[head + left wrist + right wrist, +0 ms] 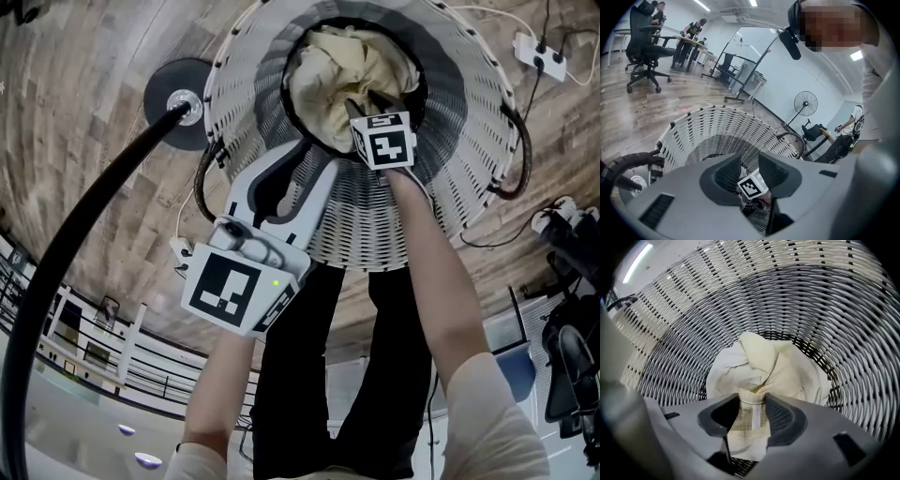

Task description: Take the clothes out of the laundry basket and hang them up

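Observation:
A white wicker laundry basket (469, 159) stands on the wood floor, with a crumpled cream garment (337, 70) at its bottom. My right gripper (361, 111) reaches down into the basket. In the right gripper view its jaws (752, 404) are shut on a bunched fold of the cream garment (759, 362), and the fabric fills the gap between the pads. My left gripper (295, 173) hovers at the basket's near rim. It stands open with nothing between its jaws (749, 161), looking over the basket (708, 126) at the right gripper's marker cube (752, 186).
A black pole on a round base (178, 98) stands left of the basket. A power strip (539, 54) and cables lie at the upper right. The left gripper view shows office chairs (644, 56), a standing fan (805, 103) and people at desks far off.

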